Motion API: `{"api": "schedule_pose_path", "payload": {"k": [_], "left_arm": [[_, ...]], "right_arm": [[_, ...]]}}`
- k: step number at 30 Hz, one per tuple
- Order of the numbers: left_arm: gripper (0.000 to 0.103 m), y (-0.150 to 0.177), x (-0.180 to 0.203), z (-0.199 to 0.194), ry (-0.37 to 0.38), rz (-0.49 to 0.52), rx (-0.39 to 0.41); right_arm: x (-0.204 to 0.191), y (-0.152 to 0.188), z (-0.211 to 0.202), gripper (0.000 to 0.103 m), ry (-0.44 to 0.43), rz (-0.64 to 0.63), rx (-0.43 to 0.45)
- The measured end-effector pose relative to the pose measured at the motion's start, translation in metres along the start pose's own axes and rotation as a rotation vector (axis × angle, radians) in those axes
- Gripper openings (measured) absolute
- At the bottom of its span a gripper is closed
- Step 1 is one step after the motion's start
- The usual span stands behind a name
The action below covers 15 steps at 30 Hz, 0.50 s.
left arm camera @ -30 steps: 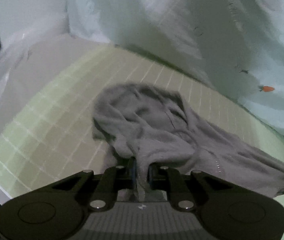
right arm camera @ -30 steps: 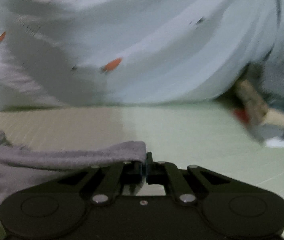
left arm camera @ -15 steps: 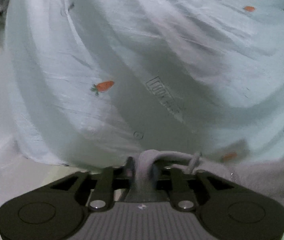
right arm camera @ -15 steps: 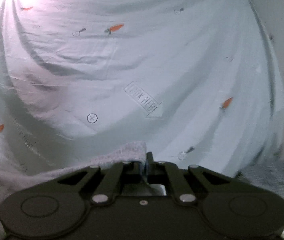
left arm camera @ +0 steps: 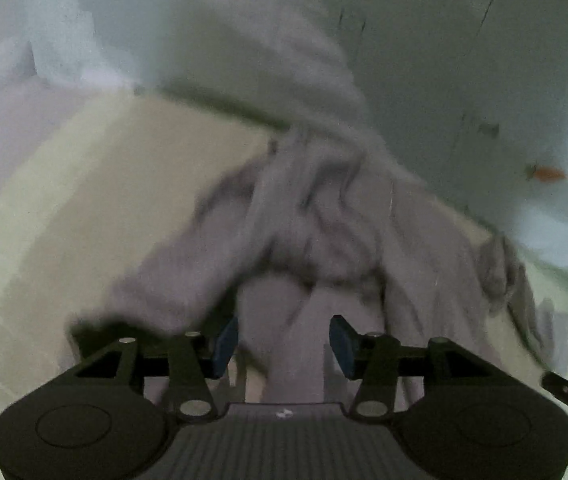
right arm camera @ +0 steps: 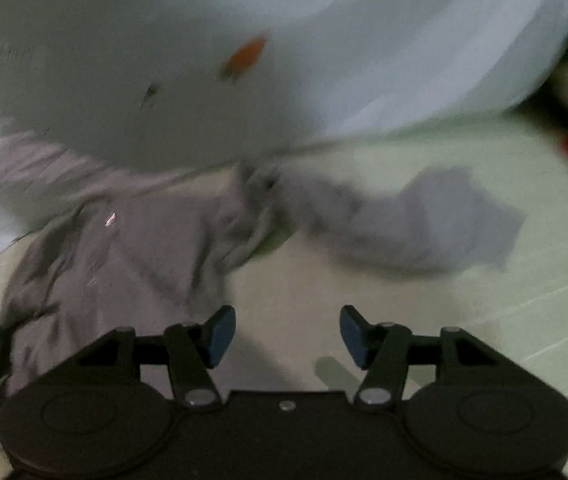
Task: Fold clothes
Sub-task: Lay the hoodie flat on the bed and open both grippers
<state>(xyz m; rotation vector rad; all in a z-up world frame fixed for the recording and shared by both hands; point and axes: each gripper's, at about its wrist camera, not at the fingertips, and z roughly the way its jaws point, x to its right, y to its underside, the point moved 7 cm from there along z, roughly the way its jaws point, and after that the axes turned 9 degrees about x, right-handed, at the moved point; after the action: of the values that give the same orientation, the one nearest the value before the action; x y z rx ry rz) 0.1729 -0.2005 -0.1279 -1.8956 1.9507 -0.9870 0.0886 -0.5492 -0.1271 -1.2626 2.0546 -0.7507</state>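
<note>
In the left wrist view, the left gripper (left arm camera: 284,344) is spreading its fingers, a fold of the rumpled grey garment (left arm camera: 323,216) lying loose between them on the pale green bed (left arm camera: 64,200).

In the right wrist view, the right gripper (right arm camera: 287,336) is opening over bare bed (right arm camera: 463,320); the garment (right arm camera: 132,248) is sprawling creased at left, its sleeve (right arm camera: 423,224) stretching right, under a carrot-print sheet (right arm camera: 164,60).

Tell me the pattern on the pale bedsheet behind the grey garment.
Pale blue bedsheet with small orange carrot prints and faint dark marks; clearest in the right wrist view.
</note>
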Motion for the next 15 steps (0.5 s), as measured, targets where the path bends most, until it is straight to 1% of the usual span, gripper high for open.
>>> {"api": "schedule_pose_path", "payload": {"k": [1, 2, 4, 6, 9, 10, 11, 13, 14, 15], "left_arm": [[0.061, 0.005, 0.0, 0.005, 0.004, -0.006, -0.019], [0.064, 0.009, 0.0, 0.011, 0.007, -0.013, -0.033], [0.065, 0.017, -0.001, 0.022, 0.012, -0.026, -0.062], [0.065, 0.022, -0.002, 0.032, 0.029, -0.047, -0.085], [0.064, 0.02, -0.004, 0.039, 0.066, -0.089, -0.113], [0.062, 0.019, -0.004, 0.04, 0.079, -0.096, -0.115], [0.05, 0.019, -0.003, 0.04, 0.093, -0.101, -0.119], [0.036, 0.02, -0.003, 0.038, 0.099, -0.106, -0.124], [0.028, 0.02, -0.003, 0.036, 0.09, -0.104, -0.122], [0.026, 0.021, -0.004, 0.033, 0.085, -0.101, -0.119]], "right_arm": [[-0.007, 0.007, 0.007, 0.063, -0.029, 0.005, -0.029], [-0.014, 0.012, 0.013, 0.067, -0.038, -0.012, -0.047], [-0.018, 0.02, 0.027, 0.071, -0.032, -0.034, -0.086], [-0.018, 0.028, 0.036, 0.071, -0.036, -0.032, -0.121], [-0.015, 0.039, 0.036, 0.072, -0.054, -0.002, -0.163], [-0.014, 0.04, 0.036, 0.072, -0.059, 0.014, -0.175], [-0.012, 0.04, 0.038, 0.071, -0.065, 0.029, -0.185], [-0.015, 0.044, 0.038, 0.068, -0.088, 0.05, -0.199], [-0.014, 0.045, 0.037, 0.062, -0.094, 0.057, -0.196], [-0.014, 0.046, 0.036, 0.055, -0.099, 0.064, -0.192]]}}
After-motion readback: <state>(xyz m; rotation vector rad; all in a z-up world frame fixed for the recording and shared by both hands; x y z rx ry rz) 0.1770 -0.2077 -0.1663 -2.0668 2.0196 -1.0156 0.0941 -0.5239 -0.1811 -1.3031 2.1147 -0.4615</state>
